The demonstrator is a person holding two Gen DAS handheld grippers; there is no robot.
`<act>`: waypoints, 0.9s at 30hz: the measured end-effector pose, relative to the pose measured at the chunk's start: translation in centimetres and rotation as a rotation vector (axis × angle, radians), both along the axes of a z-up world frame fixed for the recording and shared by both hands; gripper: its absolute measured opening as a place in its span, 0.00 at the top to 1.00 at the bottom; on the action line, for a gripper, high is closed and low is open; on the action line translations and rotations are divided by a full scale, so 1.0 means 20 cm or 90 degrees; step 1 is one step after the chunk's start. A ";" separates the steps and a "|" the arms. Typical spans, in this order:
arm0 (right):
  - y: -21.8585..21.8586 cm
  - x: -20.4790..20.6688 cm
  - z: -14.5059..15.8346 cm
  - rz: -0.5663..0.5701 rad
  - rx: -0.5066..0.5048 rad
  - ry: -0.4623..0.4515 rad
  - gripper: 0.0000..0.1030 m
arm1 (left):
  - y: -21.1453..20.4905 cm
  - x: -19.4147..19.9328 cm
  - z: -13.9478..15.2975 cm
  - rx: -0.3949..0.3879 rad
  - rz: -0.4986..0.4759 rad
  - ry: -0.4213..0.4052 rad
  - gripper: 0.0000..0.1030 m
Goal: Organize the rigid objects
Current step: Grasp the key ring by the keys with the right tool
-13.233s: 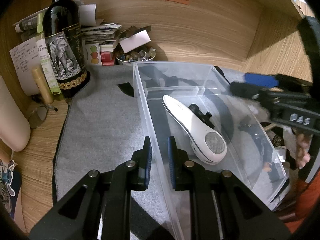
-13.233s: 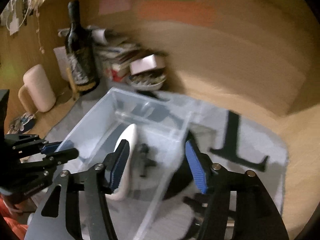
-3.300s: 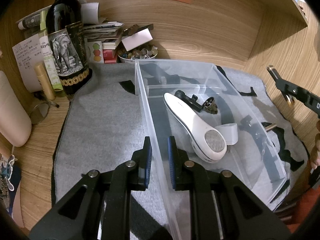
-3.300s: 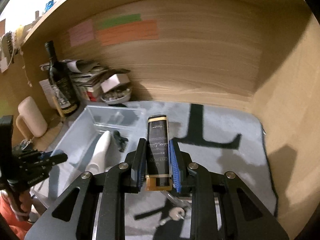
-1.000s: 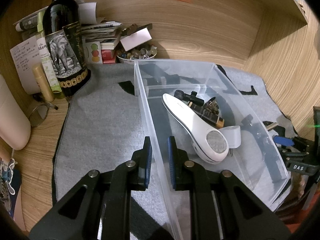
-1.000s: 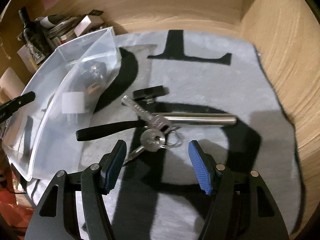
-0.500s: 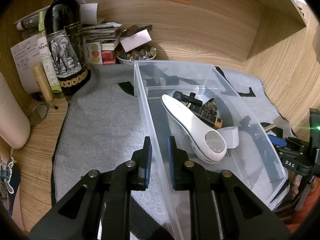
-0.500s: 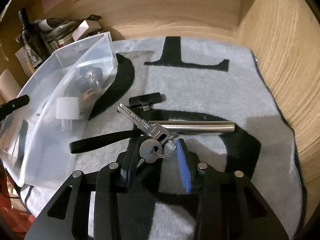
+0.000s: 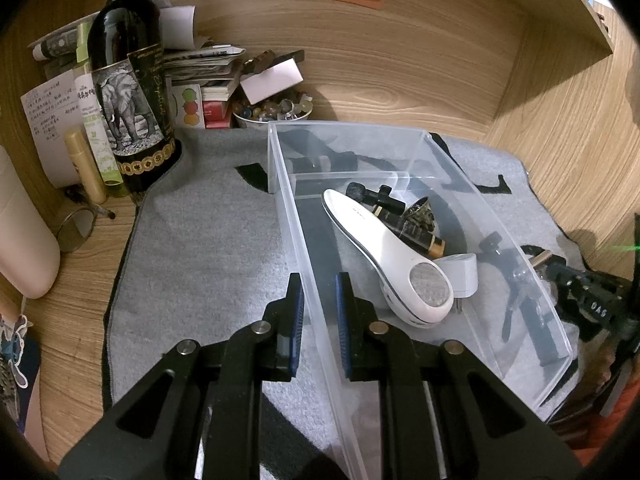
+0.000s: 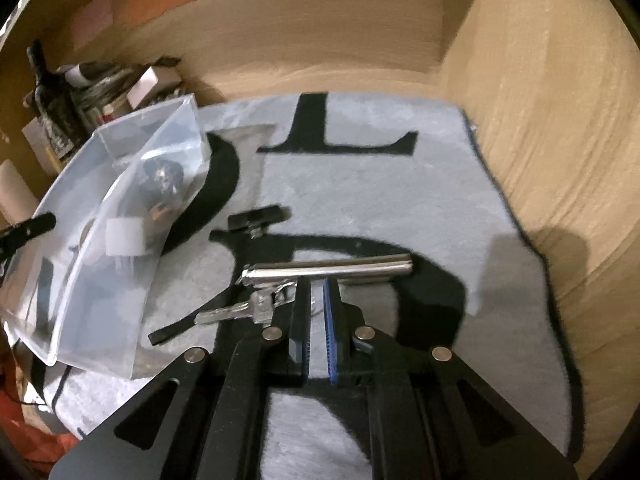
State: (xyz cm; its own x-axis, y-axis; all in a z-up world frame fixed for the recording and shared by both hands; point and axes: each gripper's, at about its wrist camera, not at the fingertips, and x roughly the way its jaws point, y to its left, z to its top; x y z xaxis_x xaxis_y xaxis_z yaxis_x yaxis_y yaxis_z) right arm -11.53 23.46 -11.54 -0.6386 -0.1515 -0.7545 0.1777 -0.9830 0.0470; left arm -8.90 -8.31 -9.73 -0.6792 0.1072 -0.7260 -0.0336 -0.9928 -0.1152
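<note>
My left gripper point(image 9: 318, 280) is shut on the near left wall of the clear plastic bin point(image 9: 304, 264). The bin holds a white lint shaver point(image 9: 384, 256), a black and gold tube point(image 9: 412, 232), a white plug point(image 9: 464, 274) and small dark items. My right gripper point(image 10: 316, 284) is shut on the ring of a key bunch point(image 10: 248, 310), lifted a little off the grey mat point(image 10: 360, 184). A steel rod point(image 10: 332, 268), a black-handled tool point(image 10: 188, 322) and a small black clip point(image 10: 256, 216) lie on the mat beside the bin point(image 10: 120, 200).
A wine bottle point(image 9: 128, 92), papers, boxes and a bowl of small stones point(image 9: 272, 114) crowd the back left corner. A cream cylinder point(image 9: 20, 240) stands at the left. Wooden walls enclose the back and the right side.
My right gripper has closed on the keys and raised them off the mat. Earlier it dropped the black and gold tube into the bin. The left gripper has stayed on the bin wall.
</note>
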 end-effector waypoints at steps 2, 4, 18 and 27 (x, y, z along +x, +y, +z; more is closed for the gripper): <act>0.01 0.02 0.04 -0.007 0.007 0.017 0.95 | 0.00 0.00 0.00 0.000 0.000 0.000 0.85; 0.03 0.02 0.06 -0.003 -0.002 0.018 0.94 | 0.00 0.00 0.00 0.000 0.000 0.001 0.85; -0.12 0.06 -0.09 0.064 0.003 -0.070 0.29 | 0.00 0.00 0.00 0.001 -0.001 0.000 0.85; -0.20 -0.01 -0.14 0.089 0.027 -0.081 0.24 | 0.00 0.00 0.01 0.002 0.000 0.001 0.85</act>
